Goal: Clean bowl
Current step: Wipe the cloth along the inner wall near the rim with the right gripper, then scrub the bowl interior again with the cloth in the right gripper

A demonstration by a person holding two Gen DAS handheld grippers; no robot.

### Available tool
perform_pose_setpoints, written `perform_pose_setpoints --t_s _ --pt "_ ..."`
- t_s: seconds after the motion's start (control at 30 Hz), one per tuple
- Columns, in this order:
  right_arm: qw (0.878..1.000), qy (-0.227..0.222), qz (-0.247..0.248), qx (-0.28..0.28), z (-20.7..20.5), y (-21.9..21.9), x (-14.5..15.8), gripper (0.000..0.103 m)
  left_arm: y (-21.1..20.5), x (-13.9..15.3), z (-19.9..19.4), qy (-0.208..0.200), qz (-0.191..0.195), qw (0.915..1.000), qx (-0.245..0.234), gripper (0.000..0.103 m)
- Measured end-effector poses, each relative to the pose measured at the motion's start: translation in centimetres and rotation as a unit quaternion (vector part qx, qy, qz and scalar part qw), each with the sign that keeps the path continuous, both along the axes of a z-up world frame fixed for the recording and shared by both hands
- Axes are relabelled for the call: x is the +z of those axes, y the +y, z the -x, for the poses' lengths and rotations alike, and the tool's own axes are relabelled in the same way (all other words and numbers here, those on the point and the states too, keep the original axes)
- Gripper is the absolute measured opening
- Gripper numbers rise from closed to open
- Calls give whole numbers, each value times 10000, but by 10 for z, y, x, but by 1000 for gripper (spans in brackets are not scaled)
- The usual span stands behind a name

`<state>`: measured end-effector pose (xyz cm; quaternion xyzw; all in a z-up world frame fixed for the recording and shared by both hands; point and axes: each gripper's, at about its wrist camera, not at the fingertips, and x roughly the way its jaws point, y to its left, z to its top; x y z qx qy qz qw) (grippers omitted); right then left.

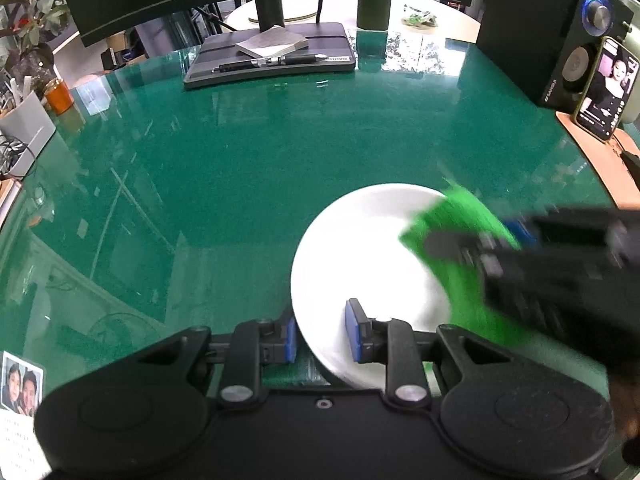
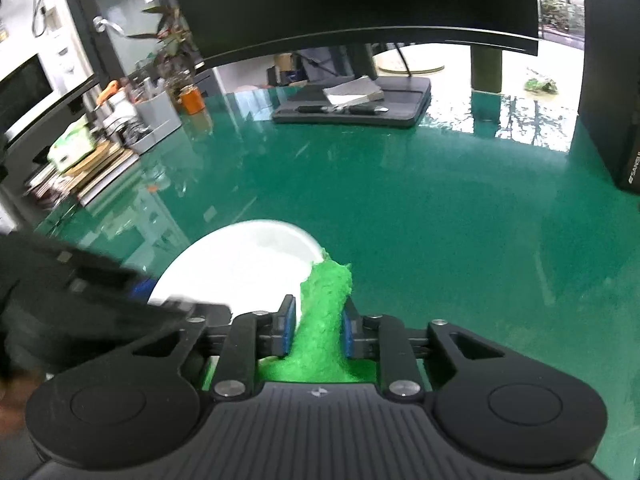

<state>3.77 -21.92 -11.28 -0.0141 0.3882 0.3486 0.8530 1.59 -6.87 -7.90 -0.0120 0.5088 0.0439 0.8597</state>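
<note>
Closest to you, your left gripper (image 1: 321, 332) has its two blue pads pinched on the near rim of the white bowl (image 1: 360, 264), one pad outside the wall and one inside. The bowl sits on the green glass desk (image 1: 240, 152), a bit right of center. Your right gripper (image 2: 316, 330) is clamped on a green cloth (image 2: 324, 312), which bunches up between the pads and lies over the bowl's right edge; from the left camera that gripper looks blurry. Further back there's a monitor stand (image 1: 272, 56) with a notepad (image 1: 272, 42) and pens on it, and off right a phone (image 1: 606, 88) leaning by a speaker (image 1: 560, 32).
</note>
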Motion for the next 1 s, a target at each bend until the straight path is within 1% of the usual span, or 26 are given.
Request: perform_pose_setpoints --t_s 0.03,0.1,0.13,0.17,0.2,0.23,0.3,0.37,0.4,0.43,0.47,0.6,0.67,0.73,0.87,1.0 --pt "10000 15 -55 25 -4 2 -1 18 -1 0 2 16 -7 10000 -26 27" --pt "9999 63 -90 131 -7 4 -1 23 -1 1 4 53 -9 10000 -77 27" --pt "9997 81 -113 192 -8 6 0 23 1 2 3 77 8 9999 -81 27" --pt "9996 68 -181 207 -7 4 3 24 3 3 3 78 0 10000 -46 24" --pt "9994 58 -270 224 -5 1 5 28 4 5 3 44 -16 10000 -29 23" --pt "9988 50 -430 242 -2 -6 10 38 6 8 2 -69 -51 9999 -55 23" --pt "9984 -42 -533 175 3 -15 15 46 6 12 -3 -181 -112 9997 -118 23" --pt "9983 -71 -545 180 4 -17 15 44 3 11 -11 -149 -251 9993 -224 23" --pt "9986 -59 -499 184 2 -15 14 36 0 9 -14 -108 -344 9989 -287 23" --pt "9988 -47 -452 188 1 -14 13 20 -2 7 -17 -77 -412 9986 -333 23" --pt "9990 -36 -406 192 -1 -12 12 14 -2 6 -18 -68 -418 9985 -339 25" --pt "9992 -47 -381 108 -3 -11 11 14 1 2 -21 -11 -283 9993 -232 26" --pt "9994 -61 -336 75 2 -14 10 12 3 1 -21 -7 -255 9995 -191 27" --pt "9994 -67 -317 86 11 -19 8 14 5 0 -21 -14 -194 9997 -133 28" --pt "9996 -111 -252 97 21 -22 11 16 5 0 -20 -17 -196 9997 -126 28" --pt "9997 -129 -202 82 6 -13 10 15 4 0 -16 -35 -241 9996 -132 27"
